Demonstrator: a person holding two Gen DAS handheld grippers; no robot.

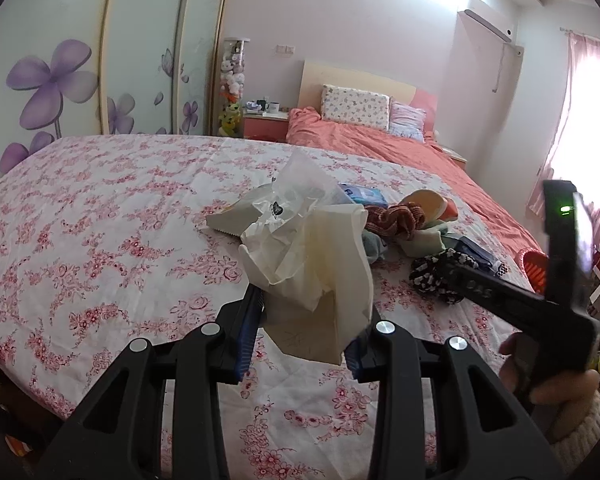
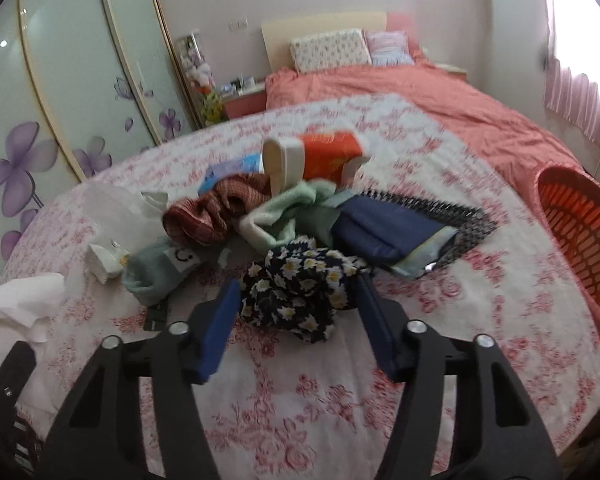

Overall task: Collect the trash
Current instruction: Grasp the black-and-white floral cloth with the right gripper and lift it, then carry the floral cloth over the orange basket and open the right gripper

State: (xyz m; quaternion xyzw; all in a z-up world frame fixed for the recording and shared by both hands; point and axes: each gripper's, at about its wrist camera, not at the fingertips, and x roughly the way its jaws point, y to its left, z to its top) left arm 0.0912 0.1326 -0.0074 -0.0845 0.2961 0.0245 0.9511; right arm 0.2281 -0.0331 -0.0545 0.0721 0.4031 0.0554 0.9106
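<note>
A: Crumpled tissue (image 1: 320, 280) is sitting clamped in the left tongs (image 1: 306, 336), both blue pads pressing on its lower folds, and it is hanging above the floral bedspread (image 1: 100, 240) without touching it.

B: And the right tongs (image 2: 296, 316)?

A: They are standing partly open around the dark daisy-print cloth (image 2: 300, 288). The cloth is lying between the blue pads (image 2: 220, 328), but whether they are pressing on it I cannot tell; the picture is blurred there. No earlier view is given, so I am saying nothing more of them.

B: What else is lying on the bed?

A: A heap just beyond that cloth: a reddish-brown knit (image 2: 216, 212), a pale green cloth (image 2: 292, 216), a grey-green sock (image 2: 160, 268) with a face patch, a navy pouch (image 2: 392, 236) on a spiked black mat (image 2: 460, 216), and an orange tissue pack (image 2: 332, 156) behind a cream slipper (image 2: 284, 160). More white tissue (image 2: 104, 260) and a clear plastic bag (image 2: 112, 208) are lying to the left of the heap.

B: Any bin?

A: An orange slatted basket (image 2: 580, 240) is standing at the bed's right edge, well apart from both tongs.
</note>
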